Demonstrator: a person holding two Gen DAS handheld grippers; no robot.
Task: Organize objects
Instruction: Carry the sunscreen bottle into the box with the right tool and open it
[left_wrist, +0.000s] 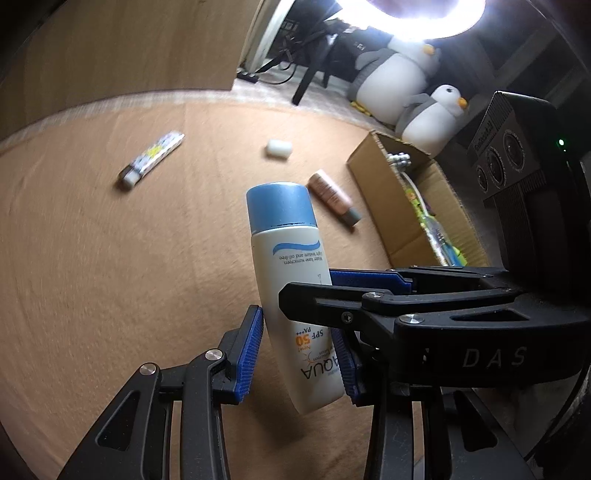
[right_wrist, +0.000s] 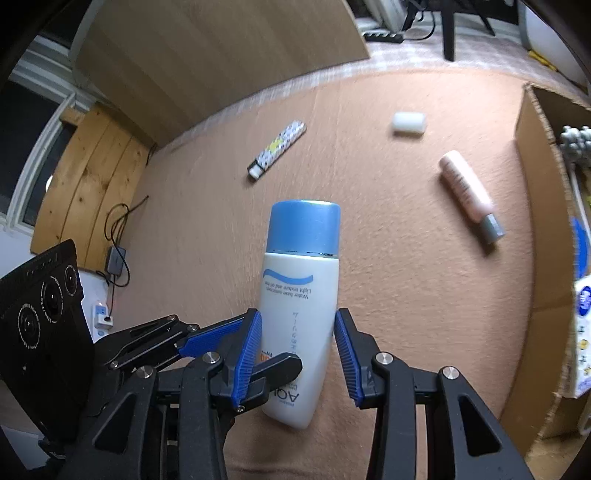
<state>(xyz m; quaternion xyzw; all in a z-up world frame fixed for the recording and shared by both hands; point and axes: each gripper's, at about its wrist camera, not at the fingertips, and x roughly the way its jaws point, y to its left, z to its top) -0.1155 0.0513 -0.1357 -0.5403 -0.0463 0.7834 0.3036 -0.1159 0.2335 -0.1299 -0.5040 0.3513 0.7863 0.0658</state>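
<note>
L claw (left_wrist: 299, 354) + R claw (right_wrist: 299, 354) both clamp white plastic blue-capped sunscreen bottle (right_wrist: 301, 295) | risk: I pull unevenly, btl twists out, drops short of brown cardboard box (left_wrist: 373, 177)

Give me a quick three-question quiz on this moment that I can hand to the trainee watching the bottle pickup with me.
1. True or false: the sunscreen bottle is gripped by both the left gripper and the right gripper.
2. Which loose item lies closest to the cardboard box? A) patterned tube B) small white piece C) pink bottle
3. What colour is the sunscreen bottle's cap?

Key: 1 true, pads of both press on its body. 2 C. 3 blue.
</note>
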